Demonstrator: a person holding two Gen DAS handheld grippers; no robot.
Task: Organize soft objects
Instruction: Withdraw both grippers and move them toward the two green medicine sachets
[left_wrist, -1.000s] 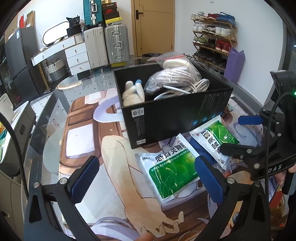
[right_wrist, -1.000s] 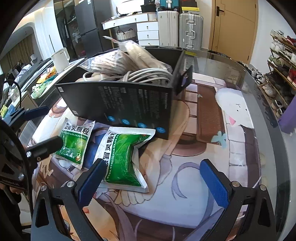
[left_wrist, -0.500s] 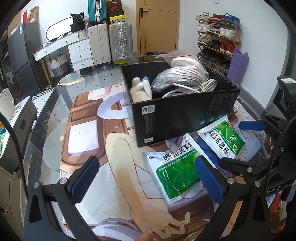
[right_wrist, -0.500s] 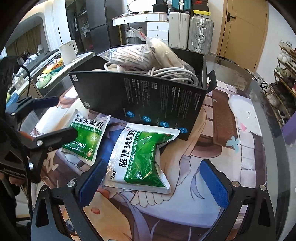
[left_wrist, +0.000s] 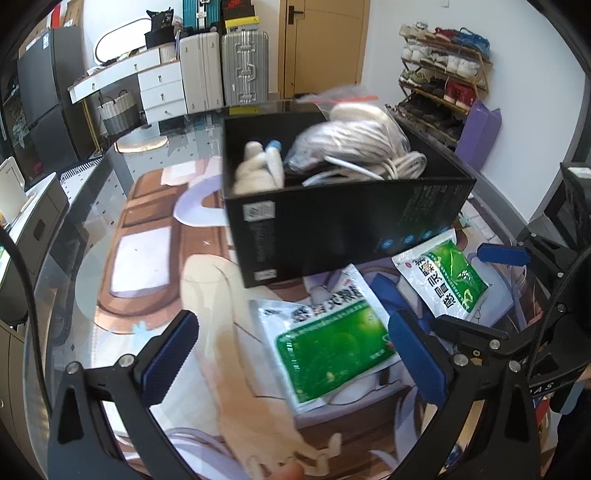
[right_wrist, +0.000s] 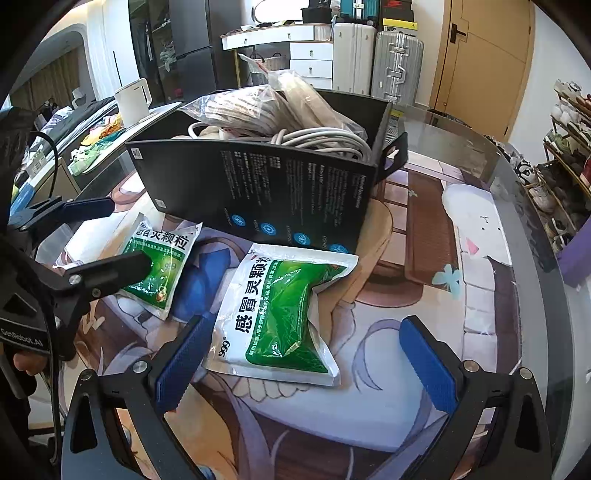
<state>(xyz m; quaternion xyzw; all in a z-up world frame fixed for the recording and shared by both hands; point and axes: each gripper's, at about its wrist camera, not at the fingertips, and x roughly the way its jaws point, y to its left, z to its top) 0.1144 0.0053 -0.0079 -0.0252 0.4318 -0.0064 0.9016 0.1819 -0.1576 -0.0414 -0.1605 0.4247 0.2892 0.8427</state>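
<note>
Two green-and-white soft pouches lie on the printed table mat in front of a black box (left_wrist: 332, 236) (right_wrist: 258, 195). That box holds coiled white cables (left_wrist: 373, 162), bagged bundles (right_wrist: 240, 110) and a white soft item (left_wrist: 255, 173). My left gripper (left_wrist: 293, 356) (right_wrist: 99, 238) is open, with one pouch (left_wrist: 332, 350) (right_wrist: 162, 266) lying just ahead between its blue pads. My right gripper (right_wrist: 304, 363) (left_wrist: 484, 291) is open too. It straddles the near end of the other pouch (right_wrist: 284, 310) (left_wrist: 443, 277). Neither gripper holds anything.
The glass table's curved edge (right_wrist: 546, 280) runs close on the right. A white kettle (right_wrist: 133, 99) stands beyond the box. Suitcases (left_wrist: 221, 66), a white dresser (left_wrist: 155, 85) and a shoe rack (left_wrist: 439, 85) stand farther back. A hand (right_wrist: 29, 362) holds the left gripper.
Both grippers have come closer to the pouches, each of which now looks larger and sits more squarely between its gripper's fingers. The box and pouches have not moved.
</note>
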